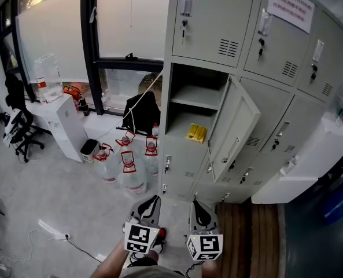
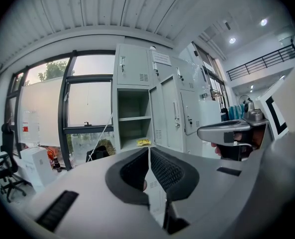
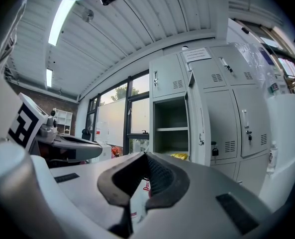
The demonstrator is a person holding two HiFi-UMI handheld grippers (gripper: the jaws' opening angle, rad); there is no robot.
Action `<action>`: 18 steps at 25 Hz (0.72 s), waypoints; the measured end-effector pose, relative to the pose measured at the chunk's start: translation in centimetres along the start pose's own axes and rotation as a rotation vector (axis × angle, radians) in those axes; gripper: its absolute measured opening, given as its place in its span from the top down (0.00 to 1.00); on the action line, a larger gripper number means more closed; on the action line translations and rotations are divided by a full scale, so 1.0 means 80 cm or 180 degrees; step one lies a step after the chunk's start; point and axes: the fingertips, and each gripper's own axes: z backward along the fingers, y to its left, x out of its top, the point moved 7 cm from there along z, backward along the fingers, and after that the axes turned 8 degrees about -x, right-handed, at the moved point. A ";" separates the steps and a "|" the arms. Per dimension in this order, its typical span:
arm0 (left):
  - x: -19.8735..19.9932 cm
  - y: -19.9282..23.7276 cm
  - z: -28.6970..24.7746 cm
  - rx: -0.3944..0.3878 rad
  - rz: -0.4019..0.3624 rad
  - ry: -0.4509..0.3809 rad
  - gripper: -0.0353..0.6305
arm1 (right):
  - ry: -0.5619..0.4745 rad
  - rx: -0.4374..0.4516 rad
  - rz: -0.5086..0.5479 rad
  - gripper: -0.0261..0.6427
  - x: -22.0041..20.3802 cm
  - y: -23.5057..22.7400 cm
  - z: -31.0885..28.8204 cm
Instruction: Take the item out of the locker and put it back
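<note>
Head view: left gripper, jaws pressed together, empty; right gripper, jaws likewise together, empty; yellow packet on locker shelf, well ahead of both jaws; open door ahead-right. Likely hazards: unopened jaws shove packet deeper; right gripper clips door edge.

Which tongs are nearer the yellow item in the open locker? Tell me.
Right, slightly. The right tongs point almost straight at the yellow item, still well short of it. The left tongs are about as far back, but off to its left.
</note>
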 end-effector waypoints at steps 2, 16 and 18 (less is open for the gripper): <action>0.001 0.001 -0.001 -0.0002 -0.0010 -0.0007 0.90 | 0.0003 0.0002 0.0007 0.93 0.000 0.001 -0.001; 0.003 0.001 -0.004 -0.0045 -0.0018 -0.0005 0.90 | 0.0021 -0.0006 0.0003 0.93 0.001 0.002 -0.003; 0.002 0.001 -0.005 -0.0050 -0.0015 -0.0003 0.90 | 0.0023 -0.0011 0.0003 0.93 0.001 0.002 -0.004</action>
